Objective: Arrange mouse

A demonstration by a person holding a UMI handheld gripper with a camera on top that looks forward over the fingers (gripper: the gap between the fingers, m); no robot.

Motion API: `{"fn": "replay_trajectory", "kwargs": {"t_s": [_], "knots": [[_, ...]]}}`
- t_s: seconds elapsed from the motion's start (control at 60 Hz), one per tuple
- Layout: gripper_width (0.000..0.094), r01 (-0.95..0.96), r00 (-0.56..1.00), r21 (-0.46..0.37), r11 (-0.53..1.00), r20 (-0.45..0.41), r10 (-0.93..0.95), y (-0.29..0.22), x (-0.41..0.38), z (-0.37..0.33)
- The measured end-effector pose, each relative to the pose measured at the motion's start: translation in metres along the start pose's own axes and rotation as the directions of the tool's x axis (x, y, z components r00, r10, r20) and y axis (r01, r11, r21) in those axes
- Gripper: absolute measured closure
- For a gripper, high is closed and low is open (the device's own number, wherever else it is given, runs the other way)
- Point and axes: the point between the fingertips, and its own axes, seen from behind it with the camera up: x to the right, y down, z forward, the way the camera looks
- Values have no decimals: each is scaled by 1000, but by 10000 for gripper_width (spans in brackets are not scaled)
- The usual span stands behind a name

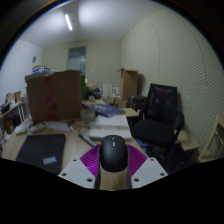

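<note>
A black computer mouse [113, 155] sits between my gripper's [113, 150] two fingers. The magenta pads [92, 160] press on both of its sides. The gripper is shut on the mouse and holds it up above the wooden desk [85, 145]. A dark mouse mat [42, 151] lies flat on the desk, ahead and to the left of the fingers.
A large cardboard box [55, 95] stands on the desk beyond the mat. A black office chair [160, 112] stands to the right of the desk. Papers and small items [108, 122] lie further along the desk. Another cardboard box [128, 83] stands by the far wall.
</note>
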Motion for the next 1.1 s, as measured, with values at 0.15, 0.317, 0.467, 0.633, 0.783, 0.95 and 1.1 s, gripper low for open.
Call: {"fn": "replay_trajectory", "kwargs": {"t_s": [0.15, 0.317, 0.467, 0.633, 0.783, 0.95, 1.1], "knots": [[588, 71, 995, 114, 991, 67, -79, -92, -98, -24], [586, 101, 970, 117, 988, 211, -124, -106, -236, -14], [587, 140, 952, -28, 990, 279, -127, -37, -302, 19], [585, 151, 954, -164, 975, 281, -101, 23, -311, 43], [566, 199, 952, -234, 952, 277, -131, 54, -304, 51], [434, 226, 946, -251, 941, 287, -151, 56, -305, 50], [81, 182, 931, -245, 952, 354, -87, 53, -308, 35]]}}
